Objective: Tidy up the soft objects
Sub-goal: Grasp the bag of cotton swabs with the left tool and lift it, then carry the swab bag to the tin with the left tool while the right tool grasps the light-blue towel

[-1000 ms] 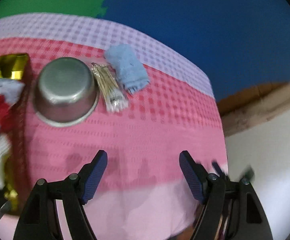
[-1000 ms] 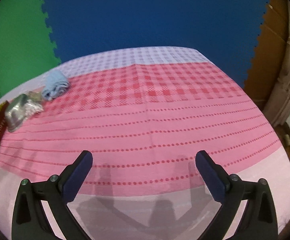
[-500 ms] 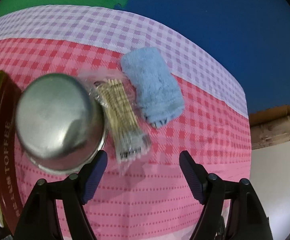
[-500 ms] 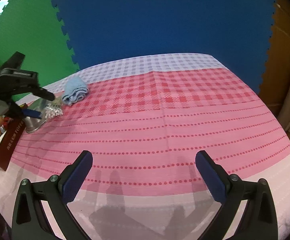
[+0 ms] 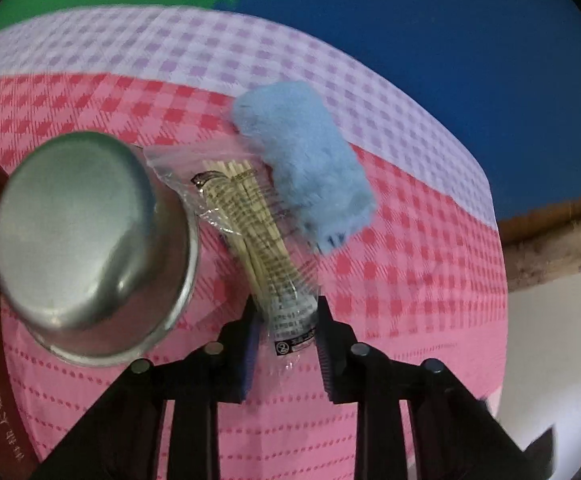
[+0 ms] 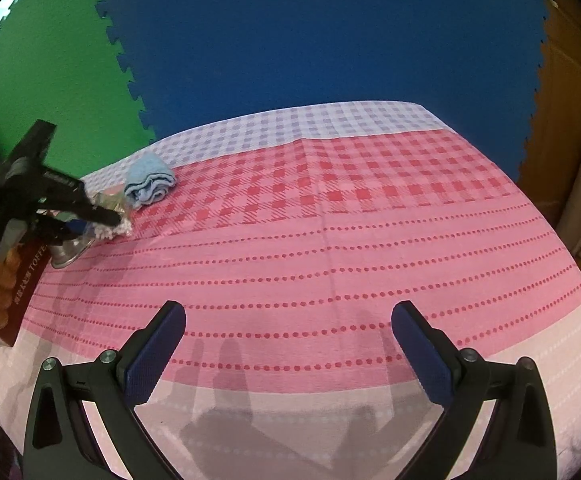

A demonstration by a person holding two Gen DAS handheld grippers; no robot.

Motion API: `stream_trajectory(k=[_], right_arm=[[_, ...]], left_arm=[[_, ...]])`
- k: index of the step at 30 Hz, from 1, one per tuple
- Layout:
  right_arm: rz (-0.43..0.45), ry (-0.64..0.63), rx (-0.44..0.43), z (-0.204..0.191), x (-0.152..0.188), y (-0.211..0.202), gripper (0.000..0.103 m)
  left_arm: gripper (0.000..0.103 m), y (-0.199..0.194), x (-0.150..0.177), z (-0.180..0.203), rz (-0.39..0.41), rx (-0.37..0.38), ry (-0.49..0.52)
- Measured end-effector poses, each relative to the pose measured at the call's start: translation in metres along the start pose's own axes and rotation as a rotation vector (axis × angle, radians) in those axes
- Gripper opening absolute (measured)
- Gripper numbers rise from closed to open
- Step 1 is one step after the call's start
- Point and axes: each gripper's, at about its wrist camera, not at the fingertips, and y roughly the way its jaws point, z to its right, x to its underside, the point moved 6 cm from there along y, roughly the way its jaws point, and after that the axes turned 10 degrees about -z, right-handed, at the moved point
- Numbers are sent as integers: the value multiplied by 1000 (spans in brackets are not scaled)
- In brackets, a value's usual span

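Fluffy cloth towel, glossy metal bowl

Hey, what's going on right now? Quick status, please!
Left gripper shut on bag of cotton swabs. Right gripper open, holding nothing. Blue towel untouched beside the bag; steel bowl crowds its other side.

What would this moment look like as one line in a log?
left tool: shut on swab packet | right tool: open, idle | blue towel: beside packet

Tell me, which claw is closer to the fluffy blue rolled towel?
Left. The left claw pinches the clear bag of cotton swabs touching the fluffy blue rolled towel; the right claw hangs open, far across the table.
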Motion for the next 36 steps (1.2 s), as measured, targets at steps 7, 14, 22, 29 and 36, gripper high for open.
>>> stream_trajectory(k=[7, 14, 22, 29, 36], right_arm=[[-15, 6, 4, 1, 0, 2, 102], [-63, -8, 19, -1, 0, 10, 100], [-80, -187, -120, -80, -60, 18, 95], [-179, -363, -105, -159, -129, 89, 96], [-340, -359, -134, -184, -146, 154, 90]], left_arm=[[24, -53, 93, 5, 95, 94, 120], [24, -107, 188, -41, 141, 162, 83], [24, -187, 239, -87, 268, 134, 46], [24, -219, 245, -120, 318, 99, -7], [24, -236, 235, -148, 337, 54, -48]])
